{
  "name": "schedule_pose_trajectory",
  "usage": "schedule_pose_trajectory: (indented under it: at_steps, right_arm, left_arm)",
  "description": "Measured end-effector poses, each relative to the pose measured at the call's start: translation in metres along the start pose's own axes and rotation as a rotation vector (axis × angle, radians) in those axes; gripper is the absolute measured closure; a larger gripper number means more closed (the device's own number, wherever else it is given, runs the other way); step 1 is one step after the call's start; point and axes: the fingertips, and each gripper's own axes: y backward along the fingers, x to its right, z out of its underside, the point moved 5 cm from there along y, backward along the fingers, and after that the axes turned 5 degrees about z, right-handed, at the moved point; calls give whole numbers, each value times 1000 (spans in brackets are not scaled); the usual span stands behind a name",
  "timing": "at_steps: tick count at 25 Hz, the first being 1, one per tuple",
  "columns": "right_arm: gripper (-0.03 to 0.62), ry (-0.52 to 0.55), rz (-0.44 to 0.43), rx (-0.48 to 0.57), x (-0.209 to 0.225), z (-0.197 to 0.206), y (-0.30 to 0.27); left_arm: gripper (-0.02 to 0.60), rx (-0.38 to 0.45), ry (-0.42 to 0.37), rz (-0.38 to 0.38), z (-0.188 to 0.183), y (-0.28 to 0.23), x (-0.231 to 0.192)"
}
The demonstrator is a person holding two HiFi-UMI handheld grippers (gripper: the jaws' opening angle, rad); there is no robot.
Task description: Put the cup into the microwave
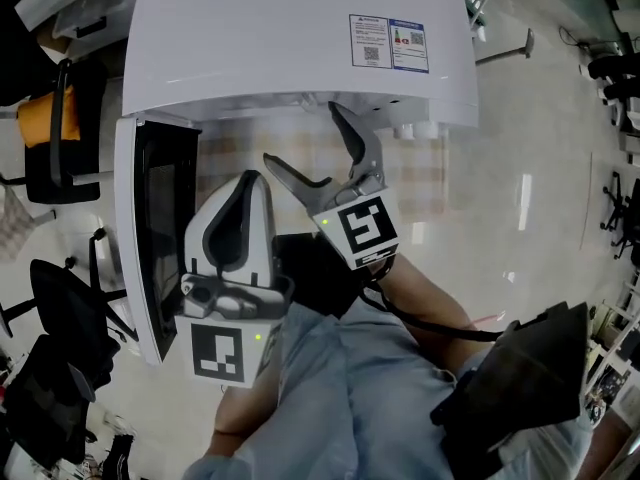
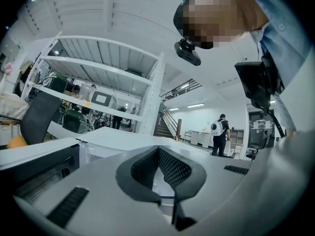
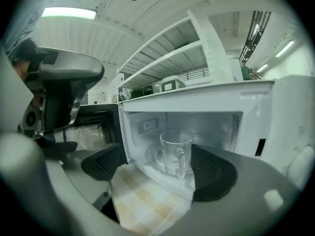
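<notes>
Microwave (image 1: pixel 290 38): the head view showed only its white top and the door (image 1: pixel 150 218), open at its left. The cavity appeared solely in the right gripper view.

Cloth (image 3: pixel 147 200): checked, lying under the microwave's front edge.

Right gripper (image 1: pixel 300 133): before the microwave's opening, jaws spread wide, gripping nothing.

Left gripper (image 1: pixel 248 180): beside the door, jaws pressed together, empty. Its own view showed shelving (image 2: pixel 98 68), not the cavity.

Cup (image 3: pixel 175 151): clear glass, upright inside the microwave, handle facing outward.

In the head view the top of the microwave (image 1: pixel 300 48) hides the cup (image 3: pixel 174 154).
</notes>
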Motion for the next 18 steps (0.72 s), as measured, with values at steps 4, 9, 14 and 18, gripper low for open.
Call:
schedule_pose_trajectory:
  at_steps: [4,9,14,18]
  right_arm:
    - [232,14,-20,-6,-11,-1,4]
    - [576,2,39,-30,-10,7,-7]
    - [594,-14,101,-118,-2,28,-29]
    - [594,-28,143,-155,7,37,-43]
  left_arm:
    - [577,1,-5,15,-5,0,3]
    - [577,-14,-3,14,-3,-4,-7]
    - [577,-37,9,10,6,-12,-23]
    - [577,-56,15,9,12,-19,-34]
